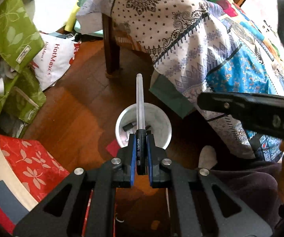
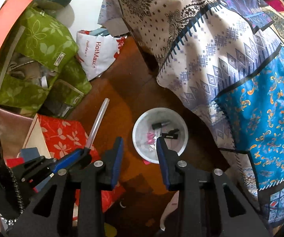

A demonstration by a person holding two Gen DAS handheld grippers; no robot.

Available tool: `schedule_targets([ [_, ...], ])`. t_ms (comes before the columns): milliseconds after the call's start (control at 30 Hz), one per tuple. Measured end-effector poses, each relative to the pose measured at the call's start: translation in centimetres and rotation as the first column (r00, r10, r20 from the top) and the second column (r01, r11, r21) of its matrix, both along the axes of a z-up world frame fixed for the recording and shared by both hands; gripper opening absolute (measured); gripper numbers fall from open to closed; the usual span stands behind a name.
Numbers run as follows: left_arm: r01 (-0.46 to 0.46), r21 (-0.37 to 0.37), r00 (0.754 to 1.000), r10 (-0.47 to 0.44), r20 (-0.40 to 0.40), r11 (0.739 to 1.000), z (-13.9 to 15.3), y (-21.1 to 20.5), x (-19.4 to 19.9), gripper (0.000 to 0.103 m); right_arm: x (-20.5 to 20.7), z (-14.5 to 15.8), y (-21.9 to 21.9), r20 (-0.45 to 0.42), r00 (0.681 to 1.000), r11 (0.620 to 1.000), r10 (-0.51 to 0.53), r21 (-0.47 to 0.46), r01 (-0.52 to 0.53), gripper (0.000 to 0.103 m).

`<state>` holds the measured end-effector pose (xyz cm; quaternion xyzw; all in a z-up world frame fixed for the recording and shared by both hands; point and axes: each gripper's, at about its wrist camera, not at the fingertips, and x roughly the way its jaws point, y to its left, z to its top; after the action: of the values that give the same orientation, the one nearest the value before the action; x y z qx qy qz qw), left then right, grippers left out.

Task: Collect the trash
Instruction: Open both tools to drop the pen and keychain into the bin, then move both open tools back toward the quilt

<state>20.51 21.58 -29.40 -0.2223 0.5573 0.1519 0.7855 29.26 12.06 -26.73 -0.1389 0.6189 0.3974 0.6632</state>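
Note:
My left gripper is shut on a pen with a black grip and a clear barrel that points forward over a white bin on the wooden floor. The bin holds small black items and scraps. In the right wrist view the bin sits just ahead of my right gripper, which is open and empty above the floor. The left gripper with the pen shows at the left of that view. The right gripper's arm crosses the right of the left wrist view.
A table draped in patterned cloth stands behind the bin, with a dark wooden leg. Green leaf-print bags, a white HotMax bag and a red flowered bag crowd the left. A red paper scrap lies by the bin.

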Motion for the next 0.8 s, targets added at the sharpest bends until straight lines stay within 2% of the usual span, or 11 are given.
schedule_targets([
  [167, 0.003, -0.012, 1.0, -0.004, -0.005, 1.0, -0.5, 0.1, 2.0, 0.01, 0.2, 1.2, -1.3, 0.062, 0.998, 1.0, 0.005, -0.001, -0.005, 0.031],
  [267, -0.002, -0.043, 0.999, 0.0, -0.043, 0.999, -1.3, 0.1, 3.0, 0.018, 0.5, 1.9, -2.1, 0.098, 0.995, 1.0, 0.002, -0.006, -0.002, 0.032],
  [433, -0.003, -0.025, 0.998, 0.002, -0.059, 1.0, -1.0, -0.5, 2.7, 0.021, 0.8, 2.9, -3.6, 0.118, 0.993, 1.0, -0.026, 0.012, 0.025, 0.032],
  [567, -0.001, 0.004, 1.0, 0.001, -0.03, 1.0, 0.9, -1.1, 2.0, 0.021, 0.6, 4.0, -4.8, 0.138, 0.99, 0.999, -0.039, 0.036, 0.034, 0.032],
  [800, 0.007, 0.11, 0.997, -0.016, 0.077, 0.994, 7.0, -3.0, 0.9, 0.021, -0.7, 7.9, -7.2, 0.226, 0.973, 0.994, -0.054, 0.102, 0.031, 0.032],
])
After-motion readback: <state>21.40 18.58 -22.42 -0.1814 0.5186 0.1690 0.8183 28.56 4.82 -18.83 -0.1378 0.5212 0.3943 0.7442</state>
